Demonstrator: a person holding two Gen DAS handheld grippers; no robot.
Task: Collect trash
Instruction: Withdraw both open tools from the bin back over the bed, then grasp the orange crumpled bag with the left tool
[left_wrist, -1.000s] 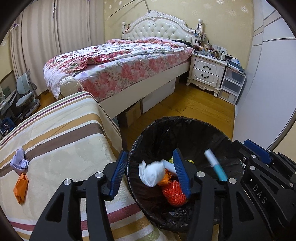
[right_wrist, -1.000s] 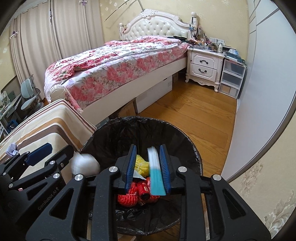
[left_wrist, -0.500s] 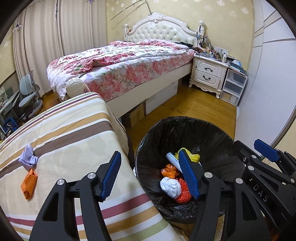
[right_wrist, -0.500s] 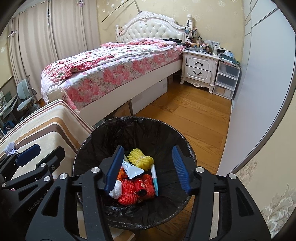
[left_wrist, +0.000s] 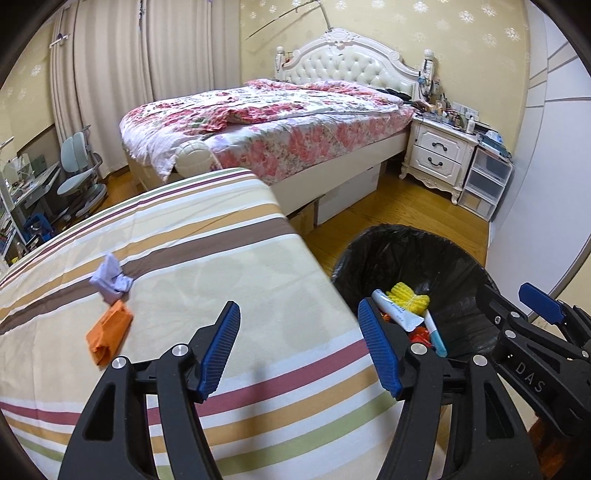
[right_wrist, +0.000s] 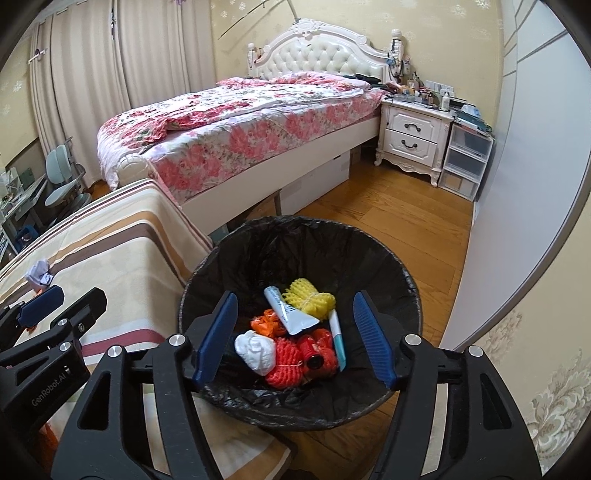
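Striped cloth (left_wrist: 207, 266), floral bed (left_wrist: 280, 122) behind, white nightstand (right_wrist: 413, 136), wood floor (right_wrist: 402, 221)

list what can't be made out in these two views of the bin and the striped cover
- Bottom of the trash bin, right wrist view: hidden under the piled trash.
- Orange paper: plain in the left wrist view; in the right wrist view the left gripper covers that spot.
- Print on the white tube: too small to read.
- Items on the nightstand: too small to tell apart.
- Near end of the striped cover: hidden behind the left gripper's fingers.
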